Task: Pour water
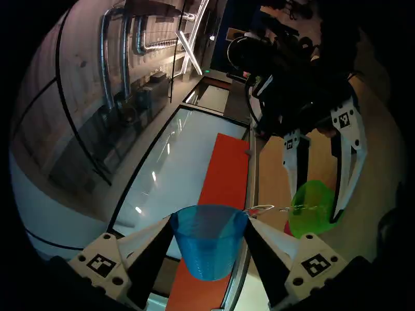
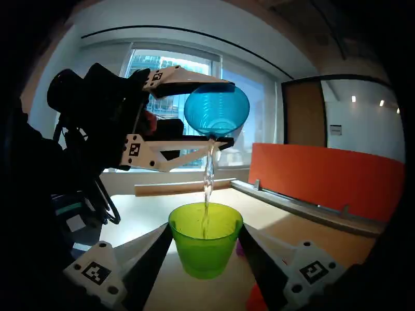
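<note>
Left gripper (image 1: 209, 222) pinches the blue cup (image 1: 210, 249), one finger on each side. The cup is tipped over, rim down. Right gripper (image 2: 205, 229) pinches the green cup (image 2: 205, 251), upright at 6 o'clock in the right gripper view. A water stream (image 2: 208, 176) falls from the blue cup at 12 o'clock into the green cup, above the desk (image 2: 150, 205).

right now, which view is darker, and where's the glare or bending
Left gripper view: dimmer, with bright streaks of glare on the glass pane; the blue cup is sharp. Right gripper view: brighter, green cup sharp; the window backlights the left gripper; fisheye curves the orange panel.
</note>
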